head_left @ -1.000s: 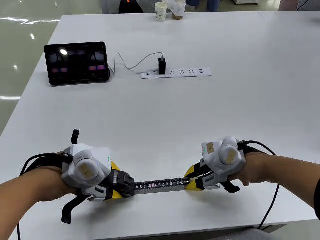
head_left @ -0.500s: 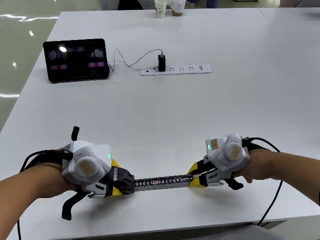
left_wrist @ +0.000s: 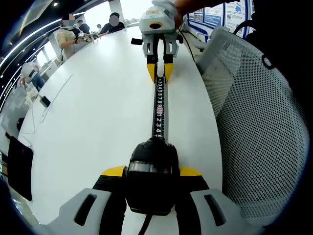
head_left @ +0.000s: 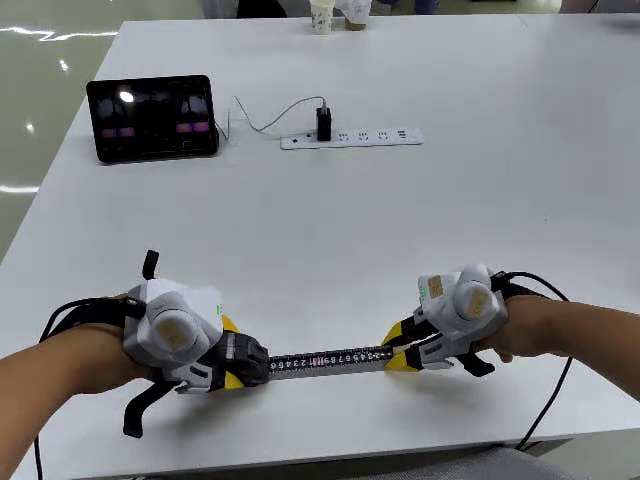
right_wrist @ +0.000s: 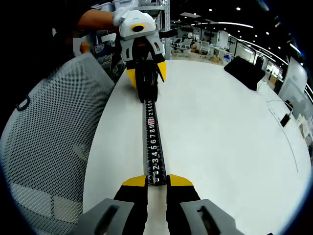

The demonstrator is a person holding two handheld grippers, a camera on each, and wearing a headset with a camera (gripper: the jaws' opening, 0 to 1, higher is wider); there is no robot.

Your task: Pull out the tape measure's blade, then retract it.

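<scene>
Near the front edge of the table [head_left: 330, 250], the left gripper [head_left: 230, 363] clamps the tape measure [head_left: 252, 362]. The right gripper [head_left: 398, 358] pinches the blade [head_left: 325, 361] by its tip and has drawn it slightly longer, so the pull-out looks to be under way.

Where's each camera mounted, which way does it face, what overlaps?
Head view: on the headset, facing forward and down at the table; both forearms, left gripper and right gripper show.
Left gripper view: rides that gripper, faces along the blade to the right gripper; own jaws clamp the case.
Right gripper view: rides that gripper, faces back along the blade to the left gripper; own jaws pinch its end.
Shared: the blade, all three.
</scene>
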